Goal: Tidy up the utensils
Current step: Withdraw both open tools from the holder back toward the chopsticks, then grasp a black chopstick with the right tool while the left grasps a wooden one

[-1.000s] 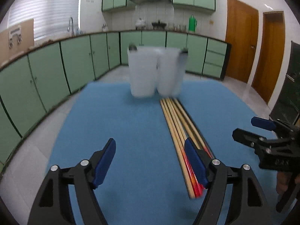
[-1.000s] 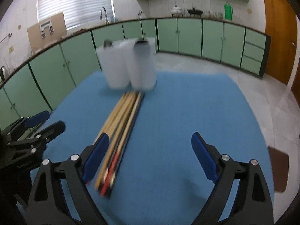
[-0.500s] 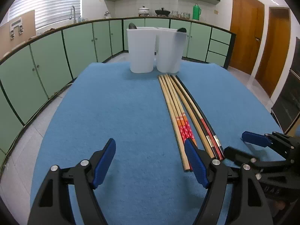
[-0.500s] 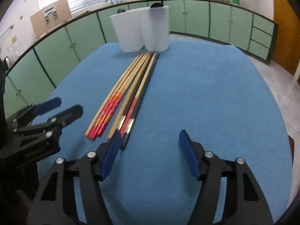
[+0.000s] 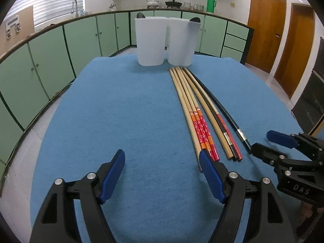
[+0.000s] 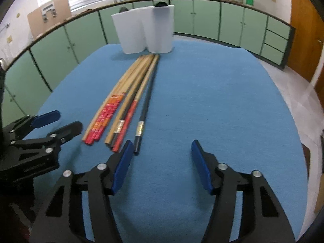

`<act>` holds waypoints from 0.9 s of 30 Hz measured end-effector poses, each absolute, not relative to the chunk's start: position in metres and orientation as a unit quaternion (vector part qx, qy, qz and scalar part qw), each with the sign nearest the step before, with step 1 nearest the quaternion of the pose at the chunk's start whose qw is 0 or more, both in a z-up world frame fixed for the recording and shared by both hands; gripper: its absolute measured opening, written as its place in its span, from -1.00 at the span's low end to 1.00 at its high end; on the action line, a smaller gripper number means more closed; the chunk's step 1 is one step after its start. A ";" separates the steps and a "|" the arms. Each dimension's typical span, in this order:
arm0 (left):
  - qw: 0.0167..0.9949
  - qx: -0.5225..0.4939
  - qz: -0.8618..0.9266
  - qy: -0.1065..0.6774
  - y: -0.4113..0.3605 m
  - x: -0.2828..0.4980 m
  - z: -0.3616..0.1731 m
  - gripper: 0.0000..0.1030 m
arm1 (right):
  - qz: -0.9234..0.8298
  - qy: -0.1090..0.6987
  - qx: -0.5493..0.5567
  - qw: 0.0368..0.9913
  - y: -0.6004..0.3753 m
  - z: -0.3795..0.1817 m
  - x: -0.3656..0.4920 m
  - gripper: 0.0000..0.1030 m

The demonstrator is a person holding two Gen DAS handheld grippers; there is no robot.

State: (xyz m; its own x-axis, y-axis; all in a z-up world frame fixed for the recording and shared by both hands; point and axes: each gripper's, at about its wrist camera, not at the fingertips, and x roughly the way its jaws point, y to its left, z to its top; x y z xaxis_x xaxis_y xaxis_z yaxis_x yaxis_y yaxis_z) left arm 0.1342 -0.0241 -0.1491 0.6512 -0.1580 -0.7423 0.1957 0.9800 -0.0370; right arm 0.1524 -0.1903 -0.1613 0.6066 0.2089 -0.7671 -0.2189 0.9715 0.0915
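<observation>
Several chopsticks (image 5: 200,113) (image 6: 129,101) lie side by side on the blue table mat (image 5: 121,111) (image 6: 212,101): plain wooden ones, red-patterned ones and a black one (image 6: 146,105) at the right of the row. Two white holder cups (image 5: 165,41) (image 6: 144,31) stand at the far edge, dark utensil handles poking out. My left gripper (image 5: 162,172) is open over bare mat, its right pad beside the red chopstick ends. My right gripper (image 6: 162,164) has its jaws closing, nothing between them; its left pad sits by the black chopstick's end.
Green kitchen cabinets (image 5: 50,46) ring the table, with a sink tap (image 5: 75,6) at the left and wooden doors (image 5: 265,24) at the right. Each gripper shows in the other's view: the right one (image 5: 283,154), the left one (image 6: 40,129).
Both views tilted down toward the mat and drew nearer the chopstick ends. The right gripper's jaws narrowed markedly. The left gripper's jaws kept the same width.
</observation>
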 end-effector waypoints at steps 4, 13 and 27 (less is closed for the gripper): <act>0.909 0.029 -0.100 0.404 -0.024 0.129 -0.148 0.44 | 0.130 0.430 -0.024 0.893 -0.180 -0.163 0.151 -0.33; 0.904 0.044 -0.117 0.409 -0.036 0.125 -0.149 0.47 | 0.144 0.431 -0.030 0.890 -0.175 -0.163 0.150 -0.87; 0.895 0.047 -0.079 0.436 -0.026 0.135 -0.157 0.53 | 0.131 0.432 -0.011 0.892 -0.188 -0.163 0.151 -0.87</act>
